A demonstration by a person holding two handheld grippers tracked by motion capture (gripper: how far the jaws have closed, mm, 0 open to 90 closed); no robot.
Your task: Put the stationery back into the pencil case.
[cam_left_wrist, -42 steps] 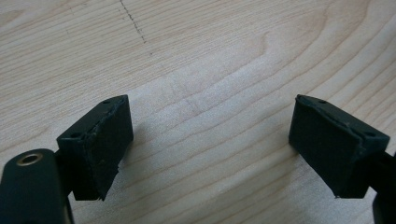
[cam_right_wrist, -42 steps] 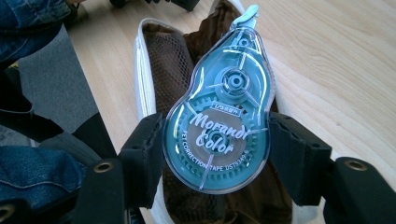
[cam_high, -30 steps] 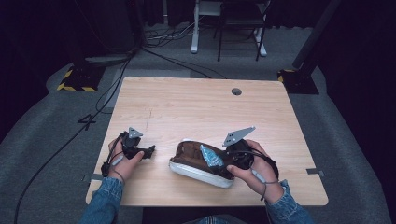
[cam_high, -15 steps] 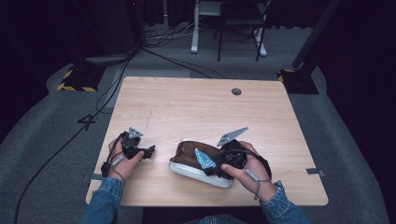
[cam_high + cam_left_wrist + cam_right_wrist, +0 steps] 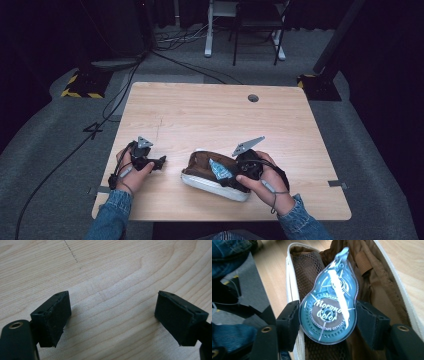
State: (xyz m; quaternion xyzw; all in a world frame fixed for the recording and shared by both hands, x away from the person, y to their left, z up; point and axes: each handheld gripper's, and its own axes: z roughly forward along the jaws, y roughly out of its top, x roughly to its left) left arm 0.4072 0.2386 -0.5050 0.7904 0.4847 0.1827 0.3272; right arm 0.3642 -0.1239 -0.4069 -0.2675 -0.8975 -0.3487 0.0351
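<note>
A brown pouch [image 5: 202,167] with a white zipper rim lies open on the wooden table [image 5: 210,115] near its front edge. My right gripper [image 5: 226,176] is shut on a blue correction tape dispenser [image 5: 219,170], held over the pouch's open mouth. In the right gripper view both pads press the sides of the dispenser [image 5: 329,300], with the pouch's brown mesh lining [image 5: 308,267] behind it. To the left of the pouch my left gripper [image 5: 161,161] rests low over the table, open. In the left gripper view its gripper [image 5: 112,317] has only bare wood between the pads.
A round cable hole [image 5: 253,98] sits at the table's far right. Beyond the table there are cables on the grey floor [image 5: 165,47] and white furniture legs [image 5: 209,30]. The person's denim sleeves [image 5: 112,215] come in at the front edge.
My right gripper has shifted slightly left with the dispenser, closer over the pouch's opening. The left gripper has stayed where it was.
</note>
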